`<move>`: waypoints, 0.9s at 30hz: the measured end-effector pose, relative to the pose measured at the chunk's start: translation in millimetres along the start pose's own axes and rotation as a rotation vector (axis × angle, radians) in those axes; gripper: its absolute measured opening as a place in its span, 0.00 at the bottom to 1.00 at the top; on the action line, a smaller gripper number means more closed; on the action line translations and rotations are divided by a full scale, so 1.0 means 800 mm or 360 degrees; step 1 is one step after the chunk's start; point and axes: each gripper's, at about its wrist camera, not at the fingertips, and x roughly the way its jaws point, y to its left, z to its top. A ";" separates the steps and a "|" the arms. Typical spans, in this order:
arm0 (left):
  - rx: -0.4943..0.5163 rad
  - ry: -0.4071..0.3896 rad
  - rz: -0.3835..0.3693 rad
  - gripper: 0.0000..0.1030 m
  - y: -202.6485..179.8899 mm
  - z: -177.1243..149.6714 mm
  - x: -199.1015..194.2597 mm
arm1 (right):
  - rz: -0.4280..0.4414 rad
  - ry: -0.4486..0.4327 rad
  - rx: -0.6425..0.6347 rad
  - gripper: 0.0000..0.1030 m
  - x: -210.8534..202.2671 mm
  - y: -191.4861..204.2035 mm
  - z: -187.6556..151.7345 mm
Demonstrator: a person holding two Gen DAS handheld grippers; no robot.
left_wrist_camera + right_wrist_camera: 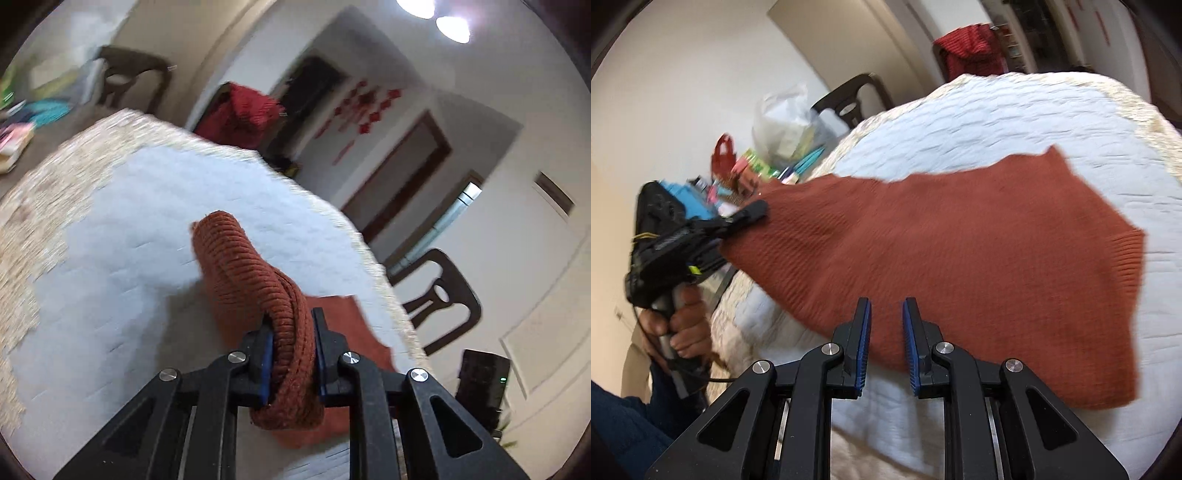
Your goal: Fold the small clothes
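A rust-orange knit sweater (960, 251) lies spread over a white quilted bed cover (997, 122). In the left wrist view my left gripper (291, 317) is shut on a bunched, ribbed roll of the sweater (236, 266), lifted above the cover (129, 240). The right wrist view shows that same left gripper (753, 212), held by a hand (683, 325), clamping the sweater's left corner. My right gripper (886, 306) hovers over the sweater's near edge. Its jaws stand a narrow gap apart with nothing pinched between the blue pads.
A beige fringed blanket (44, 206) borders the cover. Dark wooden chairs (443, 295) (849, 96) stand beside the bed. Red fabric (243, 107) hangs behind it. A plastic bag (786, 118) and colourful clutter (753, 170) sit at the far left edge.
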 end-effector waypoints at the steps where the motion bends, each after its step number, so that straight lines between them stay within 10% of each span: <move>1: 0.0027 0.0010 -0.0035 0.18 -0.012 0.003 0.007 | -0.0020 -0.0019 0.0015 0.17 -0.007 -0.006 0.001; 13: 0.0200 0.0527 -0.0229 0.18 -0.080 -0.065 0.150 | -0.0170 -0.0167 0.0233 0.17 -0.065 -0.064 -0.008; 19: 0.0269 0.0387 -0.0355 0.33 -0.096 -0.046 0.101 | -0.0102 -0.0222 0.0312 0.21 -0.082 -0.077 -0.007; 22: 0.0282 0.0239 -0.0278 0.34 -0.085 -0.025 0.072 | 0.0005 -0.0249 0.0339 0.43 -0.083 -0.075 -0.003; 27: 0.0233 0.0174 -0.0060 0.34 -0.047 -0.022 0.059 | 0.0211 -0.0172 0.0371 0.43 -0.058 -0.064 0.004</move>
